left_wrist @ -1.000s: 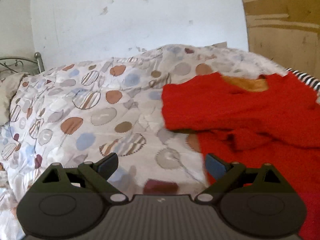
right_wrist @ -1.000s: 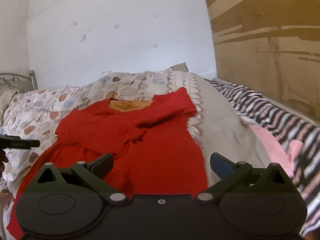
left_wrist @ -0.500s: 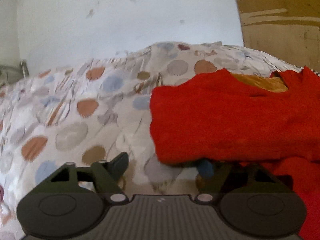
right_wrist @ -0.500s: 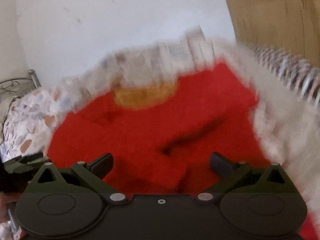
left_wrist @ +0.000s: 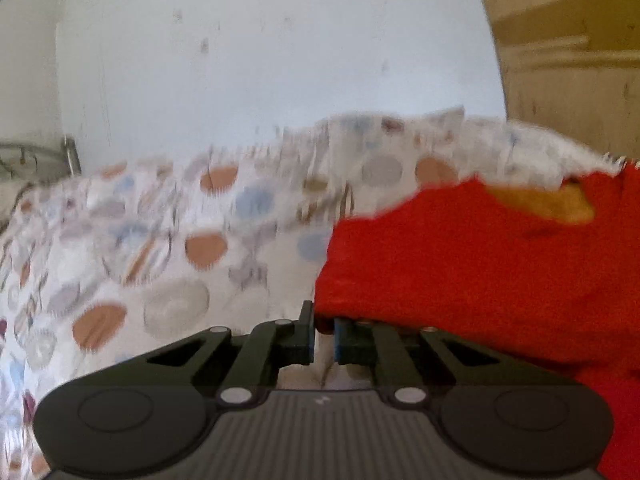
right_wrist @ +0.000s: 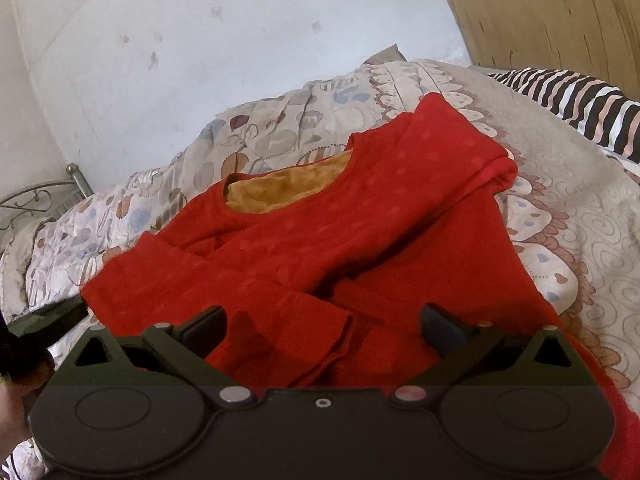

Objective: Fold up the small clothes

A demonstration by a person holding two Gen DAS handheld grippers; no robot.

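Observation:
A red knit top [right_wrist: 360,220] with an orange lining at the neck [right_wrist: 288,184] lies on the bed, its sleeves folded across the chest. My left gripper [left_wrist: 322,336] sits at the left edge of the red top [left_wrist: 480,264]. Its jaws are closing, almost together, with the cloth's lower left corner pinched between the tips. The right wrist view also catches the left gripper [right_wrist: 56,316] at that edge. My right gripper [right_wrist: 320,328] stands open low over the top's middle, a folded sleeve cuff [right_wrist: 316,344] lying between its fingers, untouched.
The top rests on a spotted duvet [left_wrist: 180,260]. A black-and-white striped cloth [right_wrist: 580,108] lies at the far right. A metal bed frame [right_wrist: 40,196] stands at the left, a white wall behind, and a wooden panel [right_wrist: 560,12] to the right.
The left gripper has slid right to the top's left edge and gone from wide open to nearly together on the cloth. The right gripper has moved in closer over the top, still open.

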